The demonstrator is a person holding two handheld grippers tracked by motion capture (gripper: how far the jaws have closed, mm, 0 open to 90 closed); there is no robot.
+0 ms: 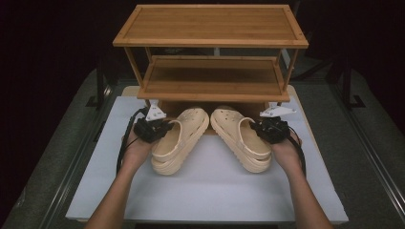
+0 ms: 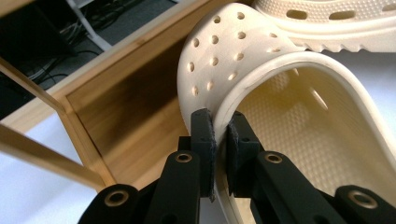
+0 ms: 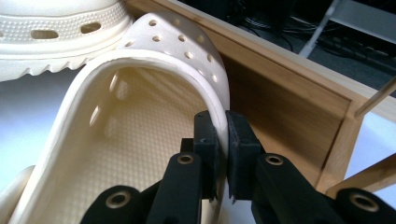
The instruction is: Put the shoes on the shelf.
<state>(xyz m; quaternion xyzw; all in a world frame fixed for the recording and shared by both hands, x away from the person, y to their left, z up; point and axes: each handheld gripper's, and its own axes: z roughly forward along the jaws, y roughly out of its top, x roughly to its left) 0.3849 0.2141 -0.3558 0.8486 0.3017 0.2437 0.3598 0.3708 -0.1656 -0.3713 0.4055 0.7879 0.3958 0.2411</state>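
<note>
A wooden shelf rack [image 1: 210, 52] with two tiers stands at twelve o'clock on the white table [image 1: 210, 191], its lowest level just above the tabletop. Two cream clogs lie side by side in front of it, toes toward the rack and spread slightly apart at the heels. The left clog [image 1: 179, 140] sits at about ten o'clock from the table's middle, the right clog [image 1: 239, 138] at about two o'clock. The left gripper [image 2: 219, 135] is clamped on the outer rim of the left clog's opening. The right gripper [image 3: 223, 135] pinches the outer rim of the right clog likewise.
</note>
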